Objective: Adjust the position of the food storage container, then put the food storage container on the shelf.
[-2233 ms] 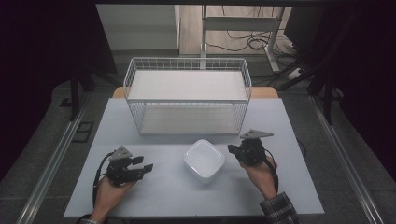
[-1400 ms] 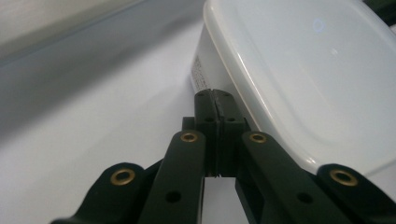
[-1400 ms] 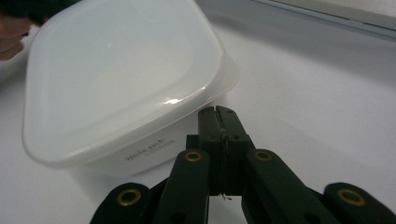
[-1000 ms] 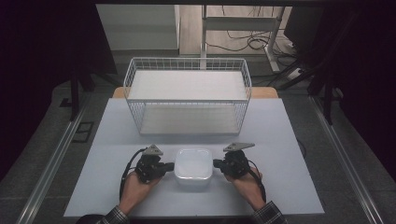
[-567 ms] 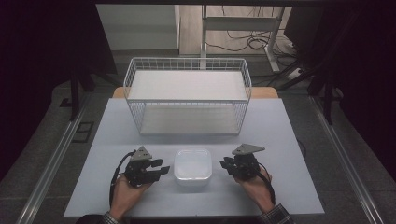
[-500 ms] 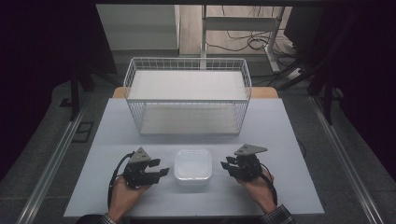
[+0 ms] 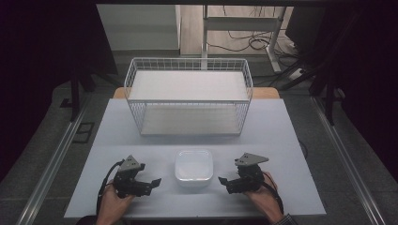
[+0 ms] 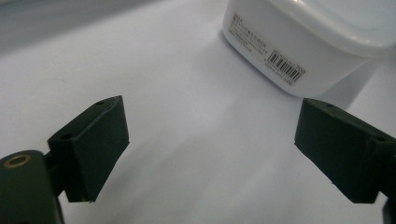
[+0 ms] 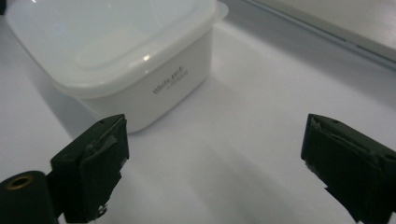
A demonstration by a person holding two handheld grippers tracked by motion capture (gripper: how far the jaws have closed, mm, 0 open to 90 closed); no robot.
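Note:
A white square plastic container [image 7: 193, 167] with a lid rests on the white table [image 7: 281, 136] near its front edge. My left gripper [image 7: 152, 183] lies to its left and my right gripper [image 7: 223, 182] to its right, both a short way off and pointing at it. Both pairs of jaws have just been opening and stand wide with nothing between them. In the left gripper view the container [image 8: 303, 42] shows a barcode label beyond the left gripper [image 8: 210, 154]. The right gripper view has the container [image 9: 121, 56] ahead and left of the right gripper [image 9: 215, 163].
A white wire basket [image 7: 187, 93] with a flat white bottom stands at the back middle of the table. A person's hands hold both grippers at the front edge. Cables and a metal frame lie on the floor beyond the table.
Both grippers were shut against the container's sides a second ago. They have let go, opened wide and drawn apart outward. The container stays where it was set down.

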